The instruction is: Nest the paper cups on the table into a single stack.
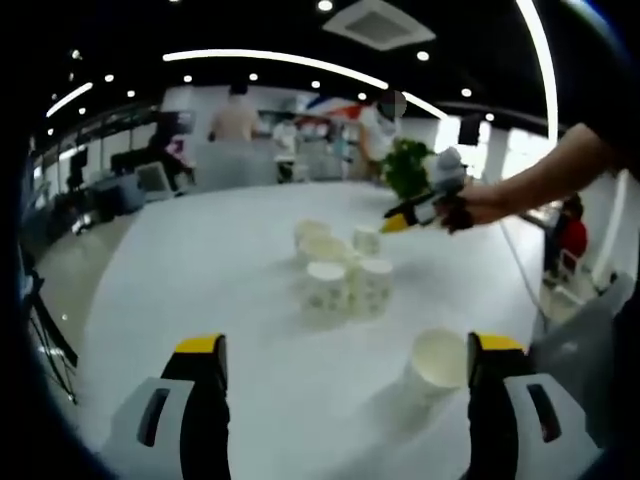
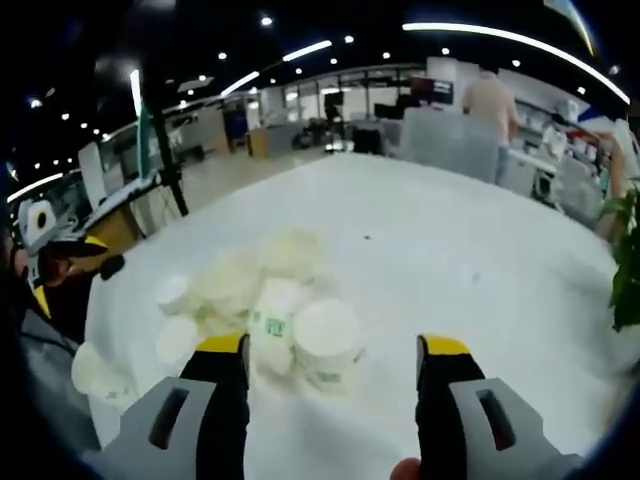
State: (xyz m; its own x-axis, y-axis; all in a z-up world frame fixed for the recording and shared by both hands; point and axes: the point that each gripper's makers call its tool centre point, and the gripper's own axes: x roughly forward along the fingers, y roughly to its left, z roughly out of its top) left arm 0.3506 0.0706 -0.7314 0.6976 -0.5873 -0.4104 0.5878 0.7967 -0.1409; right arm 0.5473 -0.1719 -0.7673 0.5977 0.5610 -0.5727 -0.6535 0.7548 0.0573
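The stacking looks barely begun, judging by how things lie. On the white worktop [image 1: 200, 270] a cluster of paper cups [image 1: 340, 270] stands loose, side by side and touching, some upright and some mouth-down, with no tall stack to be seen among them. One more cup [image 1: 437, 362] sits apart, just beside the right jaw of the left tool [image 1: 345, 352], not between the jaws. So nearly all the nesting is left to do.

The left tool's jaws stand wide apart with nothing in them. The right tool [image 2: 332, 350] is likewise spread and empty; in its own view it hangs above the same cluster [image 2: 270, 305], its left jaw over the nearest cups. It also shows in the left gripper view [image 1: 415, 212], held in a hand beyond the cluster.

The cups are thin, pale, matte paper, tapered with rolled rims (a few carry a small greenish print). The worktop is smooth and plain, so the light cups could slide if nudged.
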